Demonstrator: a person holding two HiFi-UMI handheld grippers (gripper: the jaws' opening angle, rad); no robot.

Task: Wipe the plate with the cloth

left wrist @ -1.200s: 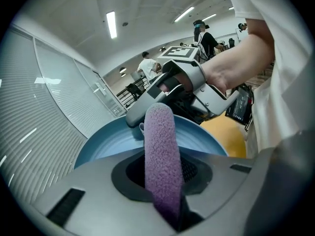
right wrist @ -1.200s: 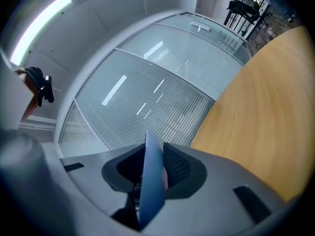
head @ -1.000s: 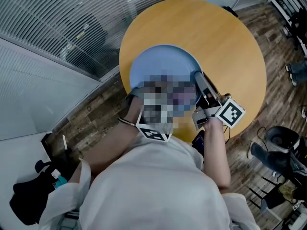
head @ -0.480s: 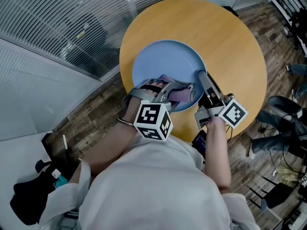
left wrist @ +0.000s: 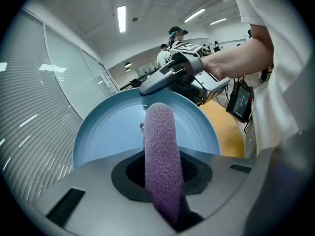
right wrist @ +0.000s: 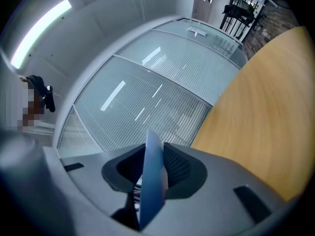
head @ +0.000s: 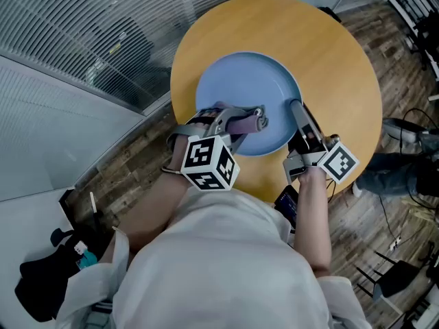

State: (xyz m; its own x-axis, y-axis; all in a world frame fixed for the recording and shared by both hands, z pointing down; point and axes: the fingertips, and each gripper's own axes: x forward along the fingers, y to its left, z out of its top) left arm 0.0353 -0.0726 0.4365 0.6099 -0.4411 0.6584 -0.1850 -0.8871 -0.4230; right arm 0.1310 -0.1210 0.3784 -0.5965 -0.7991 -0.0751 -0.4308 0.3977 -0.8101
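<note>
A round light-blue plate (head: pixel 247 88) is on the near side of a round wooden table (head: pixel 329 60). My left gripper (head: pixel 257 120) is shut on a purple fleecy cloth (head: pixel 241 124), which lies on the plate's near part. In the left gripper view the cloth (left wrist: pixel 160 151) sticks out from the jaws over the plate (left wrist: pixel 108 132). My right gripper (head: pixel 296 108) is shut on the plate's right rim. That rim (right wrist: pixel 151 176) shows edge-on between the jaws in the right gripper view. From the left gripper view, the right gripper (left wrist: pixel 170 77) is behind the plate.
A glass wall with blinds (head: pixel 103 40) runs along the left. A black bag (head: pixel 41 279) lies on the floor at bottom left. A person's legs (head: pixel 405 160) are at the right, on wooden flooring. Several people stand far off in the left gripper view.
My left gripper has slid the cloth leftward and further onto the plate. The plate and my right gripper sit slightly further right than a second ago.
</note>
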